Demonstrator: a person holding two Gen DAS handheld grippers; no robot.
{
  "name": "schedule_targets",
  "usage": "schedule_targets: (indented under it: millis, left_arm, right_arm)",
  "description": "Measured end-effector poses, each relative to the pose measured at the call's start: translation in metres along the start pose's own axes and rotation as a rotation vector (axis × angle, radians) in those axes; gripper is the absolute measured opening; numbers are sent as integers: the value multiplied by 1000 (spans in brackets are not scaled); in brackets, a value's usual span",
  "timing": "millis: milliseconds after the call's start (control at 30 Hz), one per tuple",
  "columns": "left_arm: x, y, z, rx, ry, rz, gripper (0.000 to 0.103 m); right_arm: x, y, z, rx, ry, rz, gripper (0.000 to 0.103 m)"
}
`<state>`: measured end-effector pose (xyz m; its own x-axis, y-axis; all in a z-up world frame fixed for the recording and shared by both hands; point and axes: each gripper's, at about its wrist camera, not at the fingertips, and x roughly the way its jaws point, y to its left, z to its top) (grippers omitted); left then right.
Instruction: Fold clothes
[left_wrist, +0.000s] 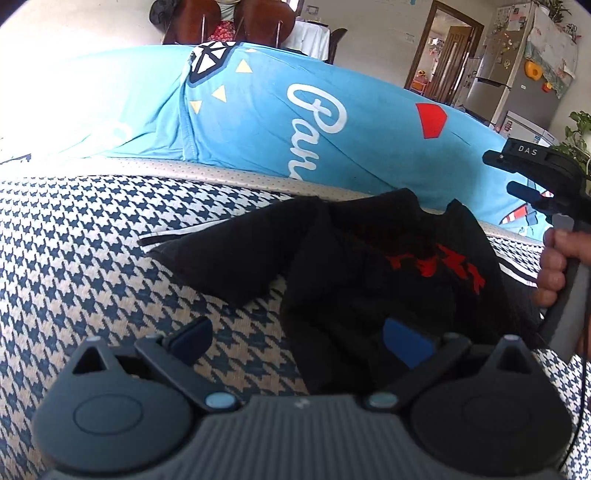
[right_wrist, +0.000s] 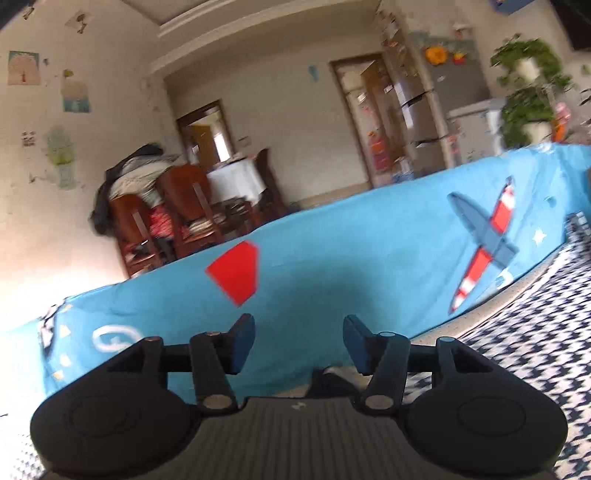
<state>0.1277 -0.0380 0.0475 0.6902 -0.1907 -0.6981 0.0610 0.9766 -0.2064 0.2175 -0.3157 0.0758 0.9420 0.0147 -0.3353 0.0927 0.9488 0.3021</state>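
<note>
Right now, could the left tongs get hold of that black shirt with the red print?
Probably yes. The left tongs stand open right over the black shirt, one pad already above the cloth, with nothing between. The right tongs hang off to the side, clear of the way.

A black cloth garment with a red print (left_wrist: 388, 266) lies crumpled and partly folded on the houndstooth-patterned cover (left_wrist: 92, 258), one flat fold stretching out leftward, just beside a light-blue printed sheet (left_wrist: 258, 122)
</note>
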Motion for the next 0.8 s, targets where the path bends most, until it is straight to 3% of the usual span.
schedule_targets:
  millis: [300,433,667,800]
  left_arm:
    - [-8,25,11,-76,-26,94,103]
    - [-8,36,13,-99,-16,125,103]
    - [-9,45,15,-125,-13,160,103]
    - [-9,45,15,-131,-8,177,103]
  right_arm:
    - [7,55,-34,-105,207,305,54]
    - [14,76,-55,-116,299,402,54]
    - [18,113,-90,-249,373,468,55]
    - [18,125,-105,-339,358,447,57]
